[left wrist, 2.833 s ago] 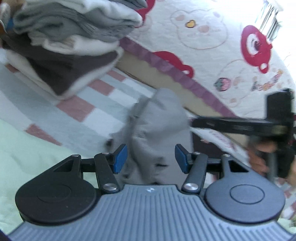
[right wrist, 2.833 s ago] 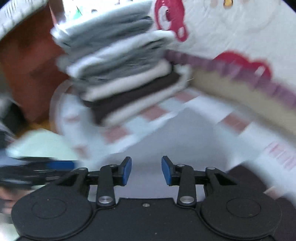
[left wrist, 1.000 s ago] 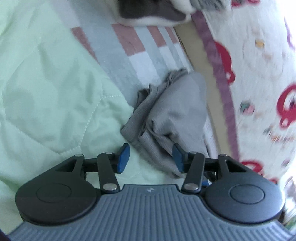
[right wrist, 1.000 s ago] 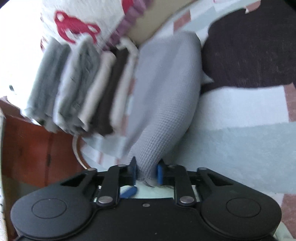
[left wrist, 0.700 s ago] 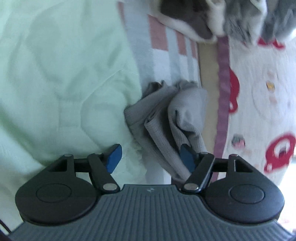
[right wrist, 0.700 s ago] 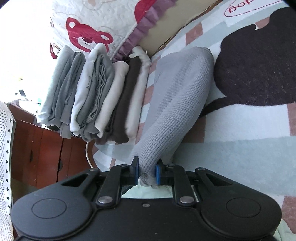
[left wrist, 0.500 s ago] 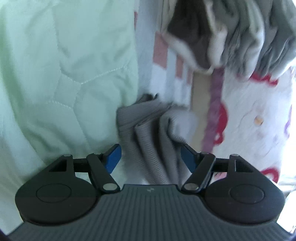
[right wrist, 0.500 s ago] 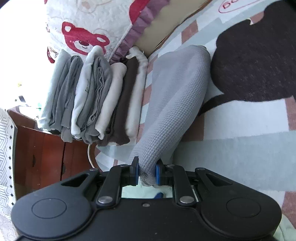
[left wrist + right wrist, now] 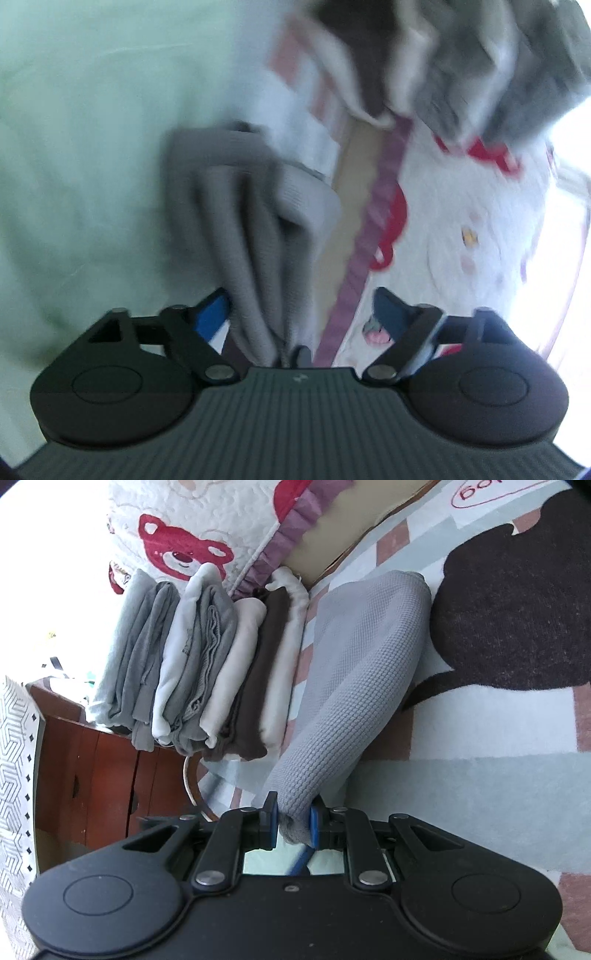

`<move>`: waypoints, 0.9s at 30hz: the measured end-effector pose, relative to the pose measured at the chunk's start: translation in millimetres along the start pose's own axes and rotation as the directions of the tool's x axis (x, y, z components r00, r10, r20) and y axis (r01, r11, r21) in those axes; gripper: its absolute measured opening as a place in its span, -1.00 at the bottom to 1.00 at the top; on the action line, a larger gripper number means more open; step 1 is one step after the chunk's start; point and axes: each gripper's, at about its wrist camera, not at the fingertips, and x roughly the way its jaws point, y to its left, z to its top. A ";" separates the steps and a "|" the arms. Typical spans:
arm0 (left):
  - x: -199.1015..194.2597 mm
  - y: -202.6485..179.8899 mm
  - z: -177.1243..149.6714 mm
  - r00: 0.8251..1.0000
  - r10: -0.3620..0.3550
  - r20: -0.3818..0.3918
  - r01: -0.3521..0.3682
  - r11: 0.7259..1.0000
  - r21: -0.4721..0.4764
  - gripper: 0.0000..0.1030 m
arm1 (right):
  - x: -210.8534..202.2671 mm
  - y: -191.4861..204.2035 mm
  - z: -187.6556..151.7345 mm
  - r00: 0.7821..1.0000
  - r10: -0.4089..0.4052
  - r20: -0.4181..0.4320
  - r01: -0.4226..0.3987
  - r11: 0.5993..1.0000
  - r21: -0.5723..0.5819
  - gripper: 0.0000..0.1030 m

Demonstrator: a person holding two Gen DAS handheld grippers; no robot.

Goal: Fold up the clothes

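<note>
A grey waffle-knit garment [image 9: 362, 679] lies stretched across the checked blanket [image 9: 480, 720]. My right gripper [image 9: 292, 821] is shut on its near end. In the blurred left wrist view the same garment [image 9: 251, 229] runs in folds between my left gripper's [image 9: 299, 314] spread blue pads [image 9: 212, 315], which do not press on it. A stack of folded clothes [image 9: 207, 664] stands beside the garment; it also shows in the left wrist view [image 9: 443, 62].
A bear-print quilt with a purple frill [image 9: 221, 535] lies behind the stack. A dark garment [image 9: 517, 609] lies on the blanket to the right. A wooden nightstand [image 9: 99, 775] stands at the left. A pale green quilt [image 9: 92, 129] covers the left.
My left gripper has moved forward so the grey garment now lies deep between its open fingers. My right gripper keeps its hold on the garment's end and has barely moved.
</note>
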 end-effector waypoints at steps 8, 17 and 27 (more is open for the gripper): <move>10.2 7.6 -3.4 0.988 0.155 0.024 -0.156 0.988 0.015 0.77 | -0.4 -1.4 0.2 1.000 0.009 -0.010 -0.009 1.000 -0.002 -0.64; 11.7 -45.9 16.1 0.951 0.178 0.253 -0.276 0.857 0.435 -0.72 | -16.0 -6.6 -1.5 0.999 0.049 -0.014 -0.049 0.999 -0.011 -0.71; 11.0 -39.6 18.9 0.947 0.193 0.255 -0.297 0.828 0.475 -0.72 | -16.8 -18.9 28.3 0.973 -0.197 0.116 0.212 0.968 -0.135 0.11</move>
